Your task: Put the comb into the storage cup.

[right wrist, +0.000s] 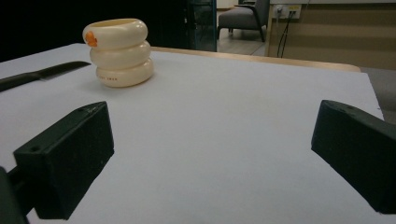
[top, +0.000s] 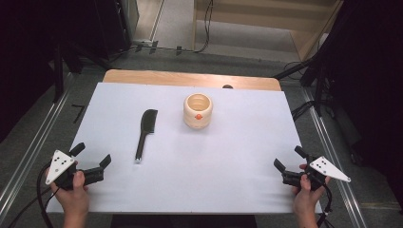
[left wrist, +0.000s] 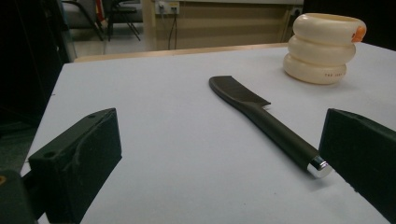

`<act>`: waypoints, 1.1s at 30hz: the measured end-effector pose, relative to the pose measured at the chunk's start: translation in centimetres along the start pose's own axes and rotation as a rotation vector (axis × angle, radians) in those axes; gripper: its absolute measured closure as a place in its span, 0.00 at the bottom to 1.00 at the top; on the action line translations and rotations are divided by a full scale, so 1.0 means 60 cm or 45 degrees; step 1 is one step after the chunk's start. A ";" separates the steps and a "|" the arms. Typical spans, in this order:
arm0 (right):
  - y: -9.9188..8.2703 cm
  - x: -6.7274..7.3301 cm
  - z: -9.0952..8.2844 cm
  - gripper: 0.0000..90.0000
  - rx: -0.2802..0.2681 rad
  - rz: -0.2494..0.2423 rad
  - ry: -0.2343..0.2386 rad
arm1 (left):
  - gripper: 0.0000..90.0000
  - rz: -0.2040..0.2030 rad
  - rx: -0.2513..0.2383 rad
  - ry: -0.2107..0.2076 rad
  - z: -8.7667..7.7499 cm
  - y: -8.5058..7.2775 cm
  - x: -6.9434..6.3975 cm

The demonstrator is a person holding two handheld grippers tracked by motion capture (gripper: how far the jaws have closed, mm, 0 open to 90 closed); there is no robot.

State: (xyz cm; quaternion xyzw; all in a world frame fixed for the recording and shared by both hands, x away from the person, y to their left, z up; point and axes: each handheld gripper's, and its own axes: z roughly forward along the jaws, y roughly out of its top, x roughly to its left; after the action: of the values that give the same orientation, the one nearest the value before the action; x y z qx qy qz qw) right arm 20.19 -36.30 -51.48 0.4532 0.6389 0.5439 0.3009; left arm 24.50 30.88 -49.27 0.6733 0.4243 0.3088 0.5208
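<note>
A black comb (top: 144, 132) lies flat on the white table (top: 190, 180), left of centre, its handle toward me. In the left gripper view the comb (left wrist: 261, 116) runs from mid-frame down to the right jaw. A cream ringed cup (top: 197, 110) with an orange spot stands upright at the centre back; the same cup (left wrist: 322, 47) (right wrist: 120, 51) shows in both gripper views. My left gripper (top: 91, 156) rests at the near left corner, open, nothing between its jaws. Mirroring it at the near right corner, my right gripper (top: 289, 158) is open and empty.
The table's wooden far edge (top: 190, 78) borders a grey floor with cables (top: 304, 109). Dark stands and metal rails (top: 28, 156) flank both sides. The white surface between the grippers and the two objects is bare.
</note>
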 end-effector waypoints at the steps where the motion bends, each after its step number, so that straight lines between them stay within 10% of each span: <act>1: 0.000 0.001 0.000 0.00 0.005 -0.002 0.009 | 0.00 0.002 0.001 0.007 0.000 0.001 -0.001; 12: -0.001 0.003 0.004 0.00 0.015 -0.033 0.035 | 0.00 0.079 0.057 -0.006 0.008 0.029 -0.042; 33: -0.001 0.004 0.004 0.00 0.023 -0.046 0.067 | 0.02 0.022 0.151 -0.076 0.045 0.125 -0.059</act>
State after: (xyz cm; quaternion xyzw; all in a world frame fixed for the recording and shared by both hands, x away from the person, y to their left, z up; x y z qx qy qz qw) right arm 20.32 -35.97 -51.57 0.4301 0.6594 0.5444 0.2897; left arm 27.07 25.80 -42.68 0.7155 0.4203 0.2674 0.4897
